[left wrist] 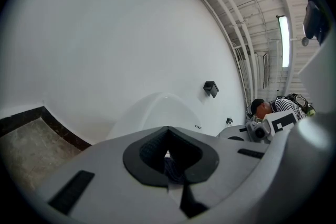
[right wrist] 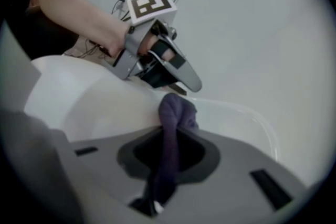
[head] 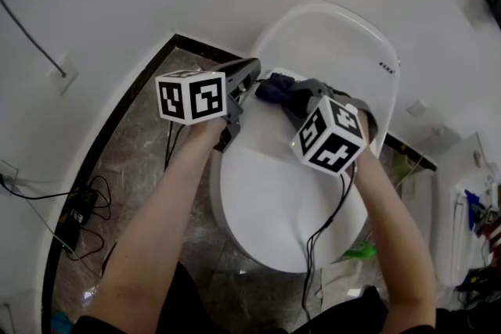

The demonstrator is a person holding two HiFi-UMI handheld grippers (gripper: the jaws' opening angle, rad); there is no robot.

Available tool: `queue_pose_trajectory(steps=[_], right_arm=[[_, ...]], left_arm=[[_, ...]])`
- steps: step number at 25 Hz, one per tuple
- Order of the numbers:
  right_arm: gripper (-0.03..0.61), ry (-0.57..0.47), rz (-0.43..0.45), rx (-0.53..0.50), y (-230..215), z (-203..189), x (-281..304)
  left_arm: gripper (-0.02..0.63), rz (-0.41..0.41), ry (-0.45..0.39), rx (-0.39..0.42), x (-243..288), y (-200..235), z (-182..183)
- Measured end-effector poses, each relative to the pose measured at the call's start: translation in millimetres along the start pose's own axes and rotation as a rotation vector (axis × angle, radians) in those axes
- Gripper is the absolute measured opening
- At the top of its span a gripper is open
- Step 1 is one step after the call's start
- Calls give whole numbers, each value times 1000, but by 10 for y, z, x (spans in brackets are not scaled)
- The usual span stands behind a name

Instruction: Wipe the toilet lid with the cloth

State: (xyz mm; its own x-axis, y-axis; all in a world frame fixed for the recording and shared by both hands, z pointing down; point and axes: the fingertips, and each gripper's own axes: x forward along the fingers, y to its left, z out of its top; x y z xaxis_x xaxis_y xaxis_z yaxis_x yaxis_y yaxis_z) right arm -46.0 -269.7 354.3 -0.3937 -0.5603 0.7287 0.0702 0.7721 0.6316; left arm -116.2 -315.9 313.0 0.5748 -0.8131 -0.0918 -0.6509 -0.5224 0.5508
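Cloth [head: 272, 90] lay bunched at the rear of the toilet lid [head: 274, 199], pinched between the closed fingers of both the left gripper [head: 252, 73] and the right gripper [head: 297, 92].

Toilet lid [head: 274, 199]: white, glossy, oval, shut flat. Front edge twd person, hinge end twd wall.

Cloth [head: 280, 92]: dk purple-blue, soft, bunched into thick roll, not spread. Lies across rear of lid nr hinge, underside touching lid. One end clamped in right gripper [right wrist: 169, 157] jaws, roll runs fwd out of them. Other end at left gripper [left wrist: 169, 176] tip; dk fabric shows betw its closed jaws.
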Motion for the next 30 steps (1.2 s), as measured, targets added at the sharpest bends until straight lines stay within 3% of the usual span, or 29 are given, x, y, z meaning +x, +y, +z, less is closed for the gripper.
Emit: queue_pose_trajectory(steps=[30], right_arm=[[67, -100, 14, -94, 716, 392, -468]], left_arm=[[14, 1, -3, 2, -1, -2, -1]])
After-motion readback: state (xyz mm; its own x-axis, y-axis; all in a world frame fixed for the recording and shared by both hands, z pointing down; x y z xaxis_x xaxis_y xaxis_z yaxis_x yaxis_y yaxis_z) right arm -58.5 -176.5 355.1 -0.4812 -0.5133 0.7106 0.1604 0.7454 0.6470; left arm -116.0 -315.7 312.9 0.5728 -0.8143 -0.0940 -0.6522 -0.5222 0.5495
